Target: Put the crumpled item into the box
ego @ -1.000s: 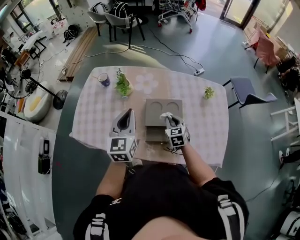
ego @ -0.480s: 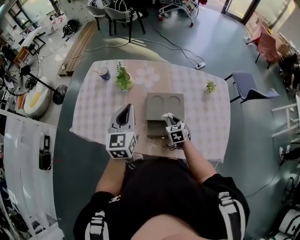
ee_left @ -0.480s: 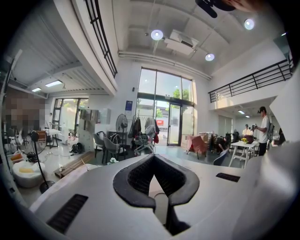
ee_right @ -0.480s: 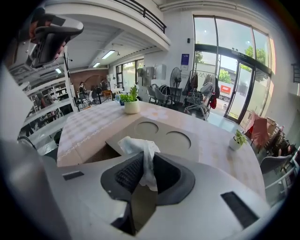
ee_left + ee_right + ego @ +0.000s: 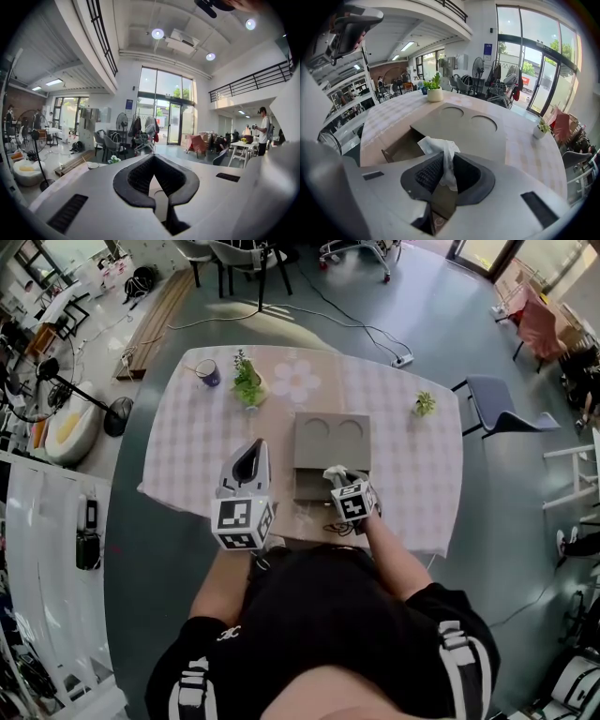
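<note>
A grey box point(image 5: 330, 439) with two round recesses in its top stands mid-table, its front drawer point(image 5: 309, 489) pulled open toward me. My right gripper point(image 5: 339, 482) is shut on a white crumpled tissue point(image 5: 335, 472) and hovers at the drawer's right front. In the right gripper view the tissue point(image 5: 439, 146) sticks up from between the jaws of the right gripper point(image 5: 443, 161), with the box point(image 5: 464, 127) and open drawer point(image 5: 401, 147) just beyond. The left gripper point(image 5: 252, 459) hangs left of the box, shut and empty; the left gripper view shows this left gripper point(image 5: 153, 159) pointing across the table.
On the checkered tablecloth point(image 5: 187, 442) stand a potted plant point(image 5: 247, 390), a dark cup point(image 5: 208, 373), a flower-shaped mat point(image 5: 297, 381) and a small plant point(image 5: 424, 404). A grey chair point(image 5: 502, 416) stands right of the table. My body is against the near edge.
The right gripper with the tissue has drawn back slightly toward me, from over the box's front edge to above the open drawer. The left gripper has hardly moved.
</note>
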The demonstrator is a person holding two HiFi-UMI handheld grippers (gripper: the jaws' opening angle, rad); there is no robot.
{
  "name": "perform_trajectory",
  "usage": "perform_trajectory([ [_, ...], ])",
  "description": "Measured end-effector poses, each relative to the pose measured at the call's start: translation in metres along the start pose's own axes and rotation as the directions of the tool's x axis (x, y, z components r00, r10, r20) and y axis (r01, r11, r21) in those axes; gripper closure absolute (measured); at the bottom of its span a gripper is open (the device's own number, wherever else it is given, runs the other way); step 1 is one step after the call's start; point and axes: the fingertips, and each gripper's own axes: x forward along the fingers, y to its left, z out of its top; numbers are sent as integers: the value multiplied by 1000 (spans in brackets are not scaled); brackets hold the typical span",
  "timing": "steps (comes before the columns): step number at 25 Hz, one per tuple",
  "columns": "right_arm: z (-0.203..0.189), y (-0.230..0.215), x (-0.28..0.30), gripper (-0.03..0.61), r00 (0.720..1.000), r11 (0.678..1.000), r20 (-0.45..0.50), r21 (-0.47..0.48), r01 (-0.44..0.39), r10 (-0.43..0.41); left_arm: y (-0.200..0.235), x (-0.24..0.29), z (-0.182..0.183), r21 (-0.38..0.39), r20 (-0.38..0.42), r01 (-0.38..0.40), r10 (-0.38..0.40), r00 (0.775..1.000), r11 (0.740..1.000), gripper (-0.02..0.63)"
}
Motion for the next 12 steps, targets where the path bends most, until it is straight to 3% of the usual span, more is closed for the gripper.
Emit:
perform_trajectory([
  [12,-16,6,13,515,994,999,-106,-39,-11,7,6,-9,-4,5,-14,-12,12,1000,1000,611],
])
